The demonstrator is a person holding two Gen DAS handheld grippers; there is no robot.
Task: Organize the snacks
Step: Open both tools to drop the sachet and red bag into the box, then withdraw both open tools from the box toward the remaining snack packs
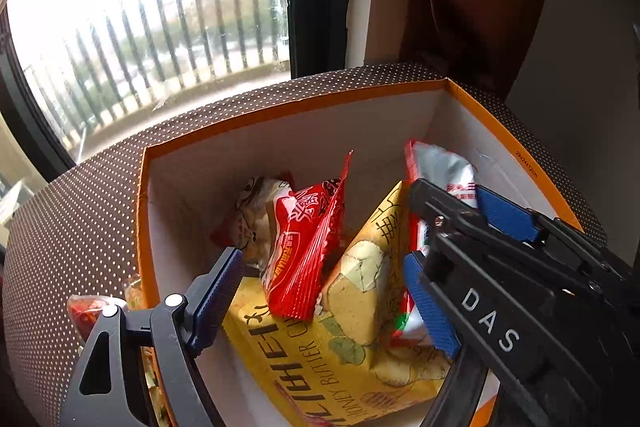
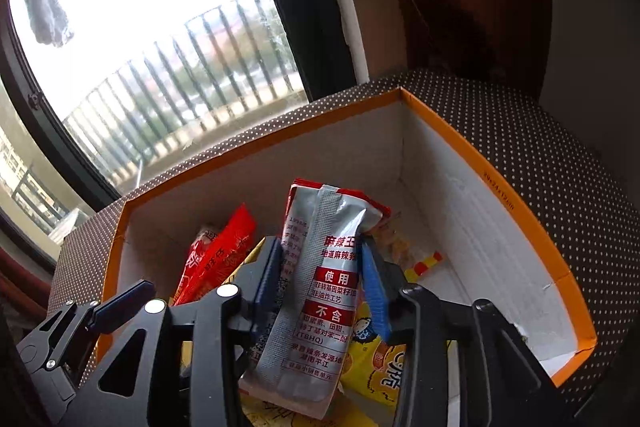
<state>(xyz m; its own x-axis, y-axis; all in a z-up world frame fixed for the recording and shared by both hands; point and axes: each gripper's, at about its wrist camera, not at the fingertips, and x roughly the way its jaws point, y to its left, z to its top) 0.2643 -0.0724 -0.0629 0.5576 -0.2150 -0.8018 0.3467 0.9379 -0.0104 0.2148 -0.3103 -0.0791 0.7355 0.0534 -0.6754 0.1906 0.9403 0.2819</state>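
Over the orange-rimmed box (image 2: pixel 496 163), right gripper (image 2: pixel 320 279) angles down — pads clamped on a silver packet (image 2: pixel 320 291); left gripper (image 1: pixel 320 287) hangs wide open, empty, above the yellow chip bag (image 1: pixel 320 367).

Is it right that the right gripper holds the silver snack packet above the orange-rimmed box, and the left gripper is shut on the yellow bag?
Not quite. The left gripper is open, gripping nothing, as the left wrist view shows. The right gripper does hold the silver snack packet above the orange-rimmed box.
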